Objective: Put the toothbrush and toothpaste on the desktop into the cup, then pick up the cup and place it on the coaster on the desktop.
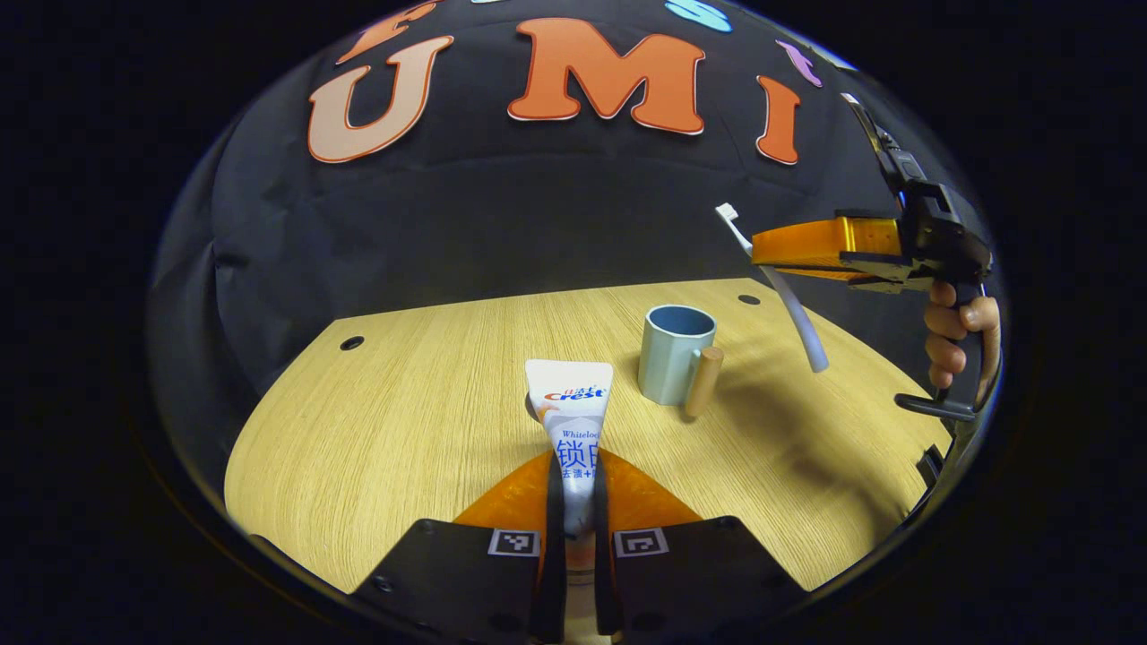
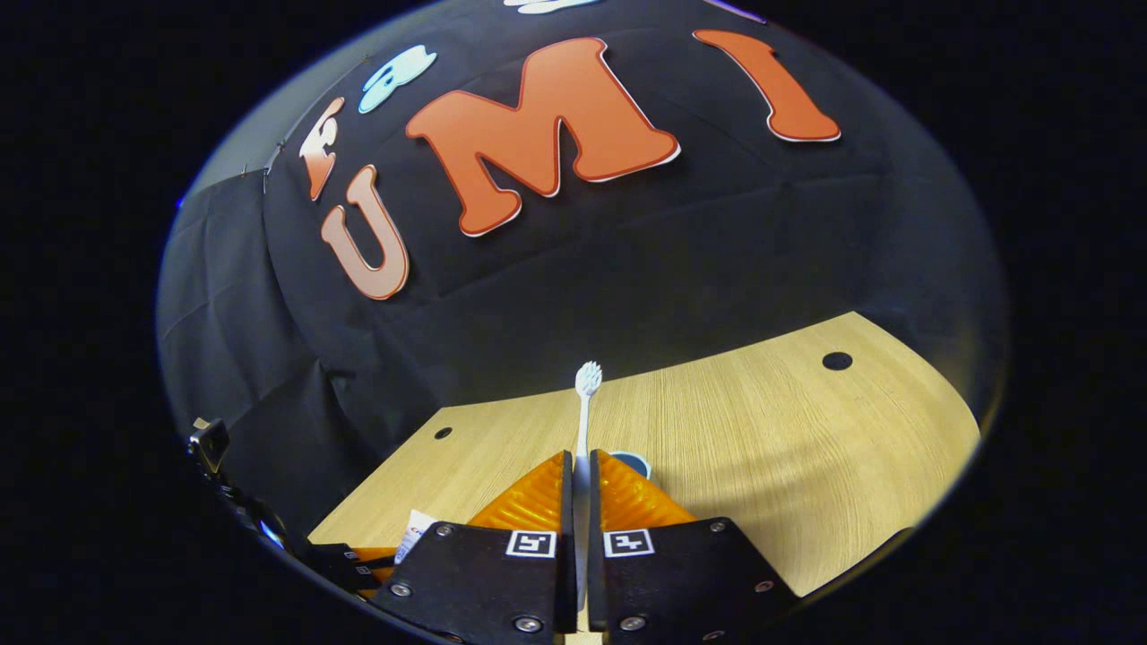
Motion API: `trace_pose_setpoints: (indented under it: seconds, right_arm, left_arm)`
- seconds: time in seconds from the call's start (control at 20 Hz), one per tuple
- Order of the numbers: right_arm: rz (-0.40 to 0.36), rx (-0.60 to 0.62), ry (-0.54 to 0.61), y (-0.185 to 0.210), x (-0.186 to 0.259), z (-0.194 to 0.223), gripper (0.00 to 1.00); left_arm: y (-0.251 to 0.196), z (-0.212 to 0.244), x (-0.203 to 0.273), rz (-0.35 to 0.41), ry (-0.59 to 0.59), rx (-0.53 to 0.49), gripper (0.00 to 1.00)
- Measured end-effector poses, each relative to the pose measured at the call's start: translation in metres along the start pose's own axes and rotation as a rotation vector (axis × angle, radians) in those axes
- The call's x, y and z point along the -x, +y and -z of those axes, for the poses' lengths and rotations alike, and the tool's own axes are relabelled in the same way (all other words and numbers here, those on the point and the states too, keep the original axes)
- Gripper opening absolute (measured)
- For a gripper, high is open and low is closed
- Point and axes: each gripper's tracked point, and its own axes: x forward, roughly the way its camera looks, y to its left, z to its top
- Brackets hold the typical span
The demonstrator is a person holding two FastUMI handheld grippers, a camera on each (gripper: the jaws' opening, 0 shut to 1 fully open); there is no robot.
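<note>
Left gripper [image 1: 573, 488] clamps the toothpaste [image 1: 571, 421], tube pointing ahead; the cup [image 1: 674, 354] stands just beyond, to its right. Right gripper [image 1: 762, 253] grips the toothbrush [image 1: 778, 291] — handle slanting down, above and right of the cup — the likelier first drop.

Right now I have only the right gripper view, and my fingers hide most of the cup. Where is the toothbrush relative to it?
Observer: In the left gripper view the cup stands upright on the table. The toothbrush hangs to its right in that view, not over its mouth.
Operator: How is the brush hanging?
Observer: Tilted, with the bristles up and the handle end lowest, above bare table.
Operator: And the toothpaste?
Observer: The left gripper is shut on the toothpaste, on the near side of the cup, not in it.
</note>
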Motion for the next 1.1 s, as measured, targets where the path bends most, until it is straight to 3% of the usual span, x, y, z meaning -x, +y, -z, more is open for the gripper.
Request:
trace_pose_setpoints:
  seconds: [0.35, 0.6, 0.8, 0.85, 1.1]
  right_arm:
    - [-0.022, 0.012, -0.133, -0.004, -0.032, -0.02, 0.05]
    - [-0.029, 0.085, -0.268, -0.002, -0.051, -0.039, 0.05]
    - [-0.049, 0.07, -0.278, 0.001, -0.067, -0.037, 0.05]
    - [-0.043, 0.085, -0.288, -0.002, -0.071, -0.037, 0.05]
    - [-0.049, 0.165, -0.342, -0.001, -0.085, -0.034, 0.05]
  left_arm:
    - [-0.003, 0.004, -0.002, 0.02, -0.013, 0.026, 0.16]
    - [-0.004, 0.006, -0.004, 0.023, 0.005, 0.047, 0.16]
    - [-0.004, 0.007, -0.003, 0.012, 0.02, 0.048, 0.14]
    - [-0.005, 0.008, -0.003, 0.011, 0.023, 0.051, 0.19]
    - [-0.007, 0.005, -0.002, 0.013, 0.028, 0.06, 0.14]
